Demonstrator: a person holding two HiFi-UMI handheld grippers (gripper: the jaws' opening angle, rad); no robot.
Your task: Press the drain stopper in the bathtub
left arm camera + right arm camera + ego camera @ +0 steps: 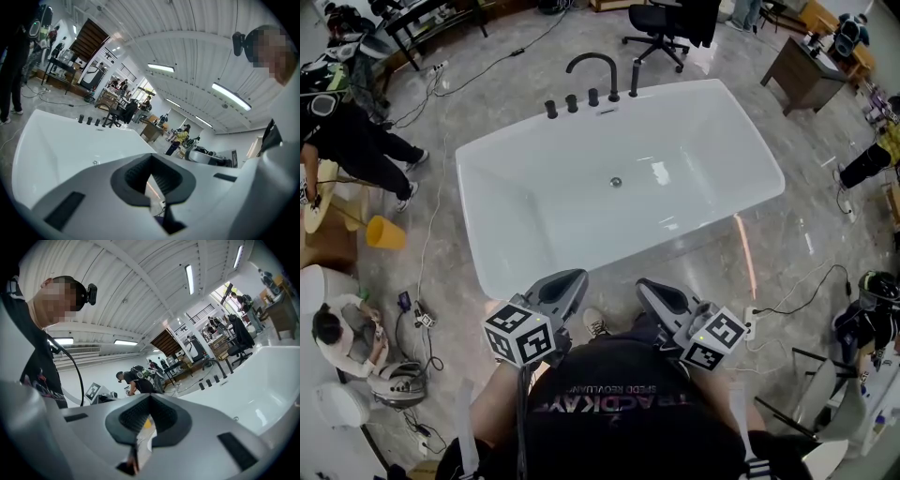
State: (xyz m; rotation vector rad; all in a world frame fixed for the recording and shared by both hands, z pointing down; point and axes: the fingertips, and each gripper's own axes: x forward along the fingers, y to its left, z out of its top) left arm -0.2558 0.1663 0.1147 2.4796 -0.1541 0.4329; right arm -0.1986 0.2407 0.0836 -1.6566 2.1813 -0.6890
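The white bathtub (487, 169) stands ahead of me on the grey floor. Its small round metal drain stopper (616, 182) sits in the middle of the tub floor. The stopper also shows as a tiny dot in the left gripper view (95, 162) and the right gripper view (236, 418). My left gripper (574, 278) and right gripper (645, 286) are held close to my body, just short of the tub's near rim and far from the stopper. Both are shut with nothing between their jaws (151, 180) (147, 422).
A black arched faucet (592, 64) and black tap handles (572, 103) stand on the tub's far rim. On the floor are a yellow bucket (385, 232) at the left, cables (797, 295) at the right, an office chair (661, 23) and a wooden desk (802, 70). People work at the left.
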